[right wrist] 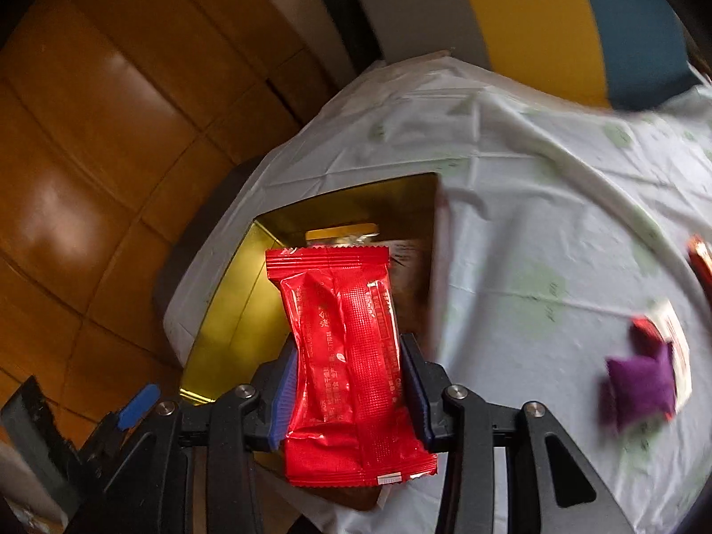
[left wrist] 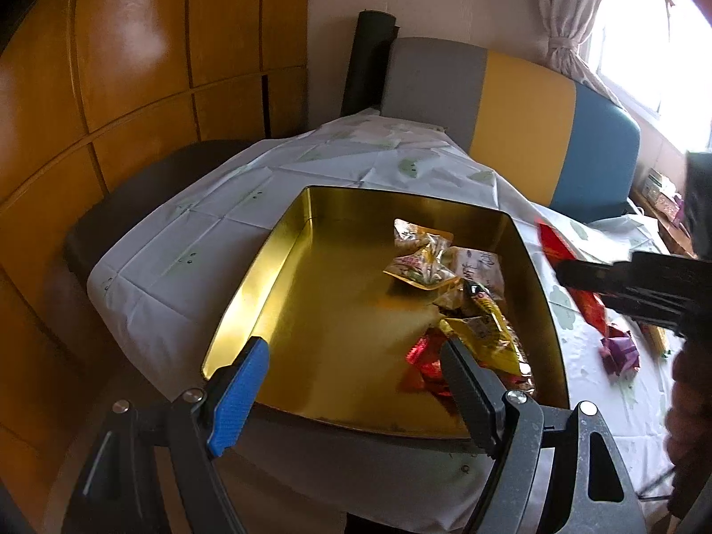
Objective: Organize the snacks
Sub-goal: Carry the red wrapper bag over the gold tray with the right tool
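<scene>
Setting: a table under a white tablecloth (left wrist: pixel 187 240) with pale green prints; a gold tin (left wrist: pixel 285 240), lid off, sits near the table's front edge.

Left gripper (left wrist: pixel 351 356): its jaws stand wide apart with nothing between them, hovering over the tin's near rim.

Right gripper (right wrist: pixel 347 382): its jaws are clamped on the sides of a red snack packet (right wrist: pixel 342 356), which stands lengthwise between the pads. In the left wrist view this gripper reaches in from the right, beside the tin's right wall.

Task's thing: the red snack packet is held in the air, over the tin's right side as the right wrist view shows it, not yet set down.

Already in the tin: several yellow and red snack packets (left wrist: pixel 449 293) piled along its right wall; the left part of the tin's floor is bare.

Left on the table: a purple snack packet (right wrist: pixel 636 382) and one or two red and white ones beside it, out toward the table's right edge, well apart from the tin.

Progress: judged partway, with a pile stowed, one packet in transit, and a few waiting.
</scene>
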A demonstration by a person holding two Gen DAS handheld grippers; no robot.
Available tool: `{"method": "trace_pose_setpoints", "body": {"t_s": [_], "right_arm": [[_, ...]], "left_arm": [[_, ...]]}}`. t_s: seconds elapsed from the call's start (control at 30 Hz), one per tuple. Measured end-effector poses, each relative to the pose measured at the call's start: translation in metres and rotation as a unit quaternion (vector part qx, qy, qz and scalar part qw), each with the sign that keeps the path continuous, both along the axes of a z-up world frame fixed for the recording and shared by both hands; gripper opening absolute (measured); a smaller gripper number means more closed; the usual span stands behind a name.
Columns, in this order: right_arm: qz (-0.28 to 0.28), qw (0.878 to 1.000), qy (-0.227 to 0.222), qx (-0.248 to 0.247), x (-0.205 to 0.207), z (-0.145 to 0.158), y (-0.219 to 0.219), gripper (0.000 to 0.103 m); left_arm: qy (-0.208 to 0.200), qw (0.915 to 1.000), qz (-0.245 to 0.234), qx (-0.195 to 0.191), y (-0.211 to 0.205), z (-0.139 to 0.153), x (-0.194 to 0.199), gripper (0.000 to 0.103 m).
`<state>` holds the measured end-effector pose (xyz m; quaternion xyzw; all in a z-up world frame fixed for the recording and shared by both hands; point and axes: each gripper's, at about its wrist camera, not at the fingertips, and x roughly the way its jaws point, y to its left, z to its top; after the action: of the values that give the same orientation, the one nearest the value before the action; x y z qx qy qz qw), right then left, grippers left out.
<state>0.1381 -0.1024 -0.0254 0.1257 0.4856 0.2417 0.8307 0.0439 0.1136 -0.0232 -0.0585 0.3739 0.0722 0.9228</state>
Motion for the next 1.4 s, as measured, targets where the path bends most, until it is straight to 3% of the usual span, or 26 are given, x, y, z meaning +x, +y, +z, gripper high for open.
{"method": "trace_pose_setpoints", "body": {"t_s": [0.33, 0.77, 1.03, 1.4], "right_arm": [[0.018, 0.999, -0.004, -0.031, 0.001, -0.007, 0.03, 0.043], [0.001, 0.996, -0.001, -0.087, 0.047, -0.031, 0.054, 0.043], [-0.004, 0.996, -0.005, -0.085, 0.049, -0.032, 0.055, 0.045], [-0.012, 0.996, 0.023, -0.089, 0.052, -0.046, 0.048, 0.047]], "left_arm": [[-0.001, 0.9999, 0.008, -0.008, 0.007, -0.002, -0.001, 0.08], [0.003, 1.0, 0.004, -0.007, 0.007, -0.003, -0.002, 0.08], [0.009, 0.9999, 0.004, -0.009, 0.008, -0.006, 0.001, 0.08], [0.014, 0.9998, 0.006, -0.009, 0.01, -0.008, 0.001, 0.08]]}}
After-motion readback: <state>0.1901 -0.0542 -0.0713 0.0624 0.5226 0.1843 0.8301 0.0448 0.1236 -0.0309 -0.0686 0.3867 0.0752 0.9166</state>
